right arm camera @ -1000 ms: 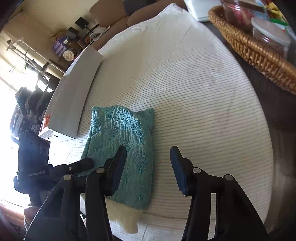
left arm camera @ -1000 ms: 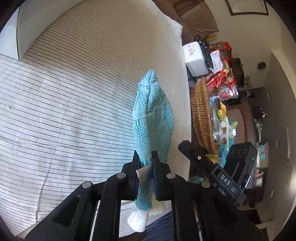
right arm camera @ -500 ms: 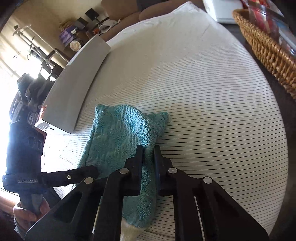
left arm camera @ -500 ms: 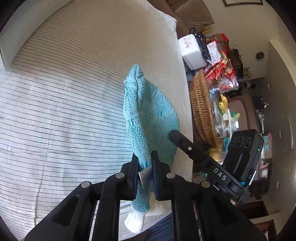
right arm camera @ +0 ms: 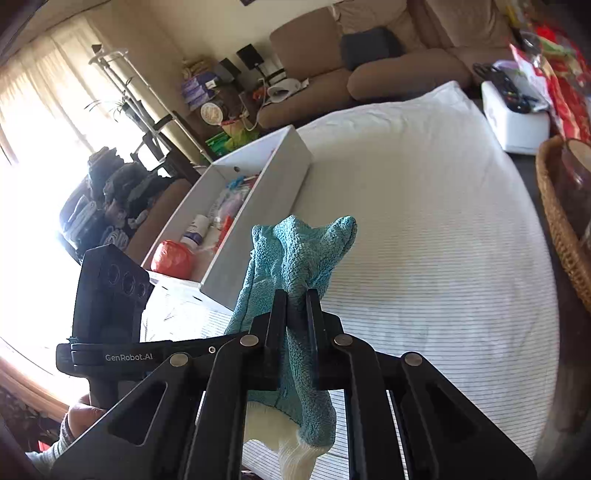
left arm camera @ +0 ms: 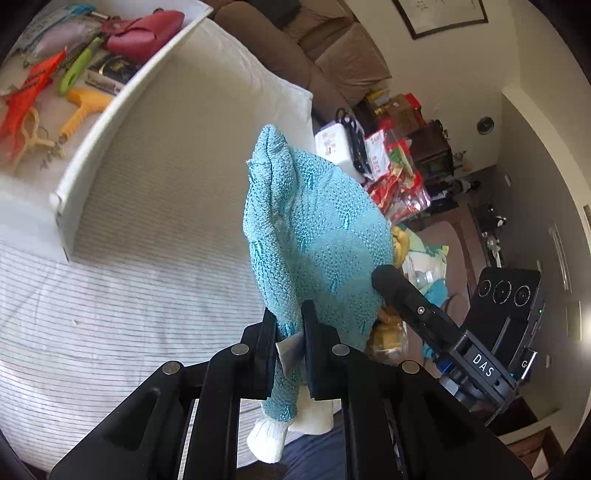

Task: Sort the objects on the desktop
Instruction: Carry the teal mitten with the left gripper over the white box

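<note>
**Teal cloth pinched by both of your grippers, above the striped sheet**

Teal knit fills the middle of your left wrist view: the teal cloth (left arm camera: 314, 236) stands up from your left gripper (left arm camera: 290, 332), whose two fingers are pressed together on its lower part, with a grey tag caught between them. Below the fingers the cloth's white cuff (left arm camera: 267, 441) hangs free. The cloth is off the striped sheet (left arm camera: 122, 314), which lies behind and beneath it. To the cloth's left sits the white box (left arm camera: 110, 122), its near wall facing you, holding a red pouch (left arm camera: 142, 33), an orange tool (left arm camera: 27, 92), a green-handled tool (left arm camera: 75, 68) and a yellow-handled tool (left arm camera: 83, 107). To the cloth's right, a finger of your right gripper (left arm camera: 402, 291) touches the knit (its body carries the letters DAS). Behind the cloth are snack packets (left arm camera: 395, 173) and a brown sofa (left arm camera: 332, 51).

In your right wrist view, the right gripper (right arm camera: 297, 306) is clamped on the teal cloth (right arm camera: 295, 251), which bunches upward past the fingertips and drapes down beneath them to the white cuff (right arm camera: 295, 458). The white box (right arm camera: 266, 206) lies just left of the cloth and holds a red object (right arm camera: 171, 258) and a small bottle (right arm camera: 195, 230). The striped sheet (right arm camera: 424, 258) spreads to the cloth's right, as far as a wicker basket (right arm camera: 557, 221). Lower left of the cloth you see your left gripper's body (right arm camera: 110, 314), marked GenRobot.AI.
</note>
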Demonstrator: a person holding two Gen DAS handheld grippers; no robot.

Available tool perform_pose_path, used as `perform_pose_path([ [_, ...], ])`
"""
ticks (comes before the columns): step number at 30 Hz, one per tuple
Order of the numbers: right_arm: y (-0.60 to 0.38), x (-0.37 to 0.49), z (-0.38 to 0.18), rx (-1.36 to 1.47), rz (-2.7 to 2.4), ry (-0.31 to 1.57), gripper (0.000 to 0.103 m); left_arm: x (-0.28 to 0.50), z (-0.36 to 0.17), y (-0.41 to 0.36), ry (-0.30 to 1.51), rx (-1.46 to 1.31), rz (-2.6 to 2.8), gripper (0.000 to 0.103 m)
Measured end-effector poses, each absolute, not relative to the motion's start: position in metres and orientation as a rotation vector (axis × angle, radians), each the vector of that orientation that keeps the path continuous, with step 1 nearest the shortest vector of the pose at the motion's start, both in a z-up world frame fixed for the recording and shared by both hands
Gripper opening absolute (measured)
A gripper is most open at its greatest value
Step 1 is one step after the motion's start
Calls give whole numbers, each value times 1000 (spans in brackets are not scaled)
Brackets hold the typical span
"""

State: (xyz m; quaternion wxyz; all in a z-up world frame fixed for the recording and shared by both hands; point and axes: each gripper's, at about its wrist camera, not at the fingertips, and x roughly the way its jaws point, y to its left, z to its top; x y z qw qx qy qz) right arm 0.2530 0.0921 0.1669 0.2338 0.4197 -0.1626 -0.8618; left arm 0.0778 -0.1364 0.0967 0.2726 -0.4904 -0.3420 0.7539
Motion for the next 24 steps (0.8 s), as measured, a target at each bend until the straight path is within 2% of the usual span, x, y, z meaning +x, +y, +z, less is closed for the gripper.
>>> perform_pose_path([
  [7,17,220,215,1063,-2317,-421,10,55,148,-216,-953,-1236,2154,10],
  [13,-57,186,237,1036,-2306,-357,10,33,177,-262,-890,-1230,2270,10],
  [24,-131,124,217,1111,-2304,-326,10,-22,153,-315,-903,-1348,2296,10],
])
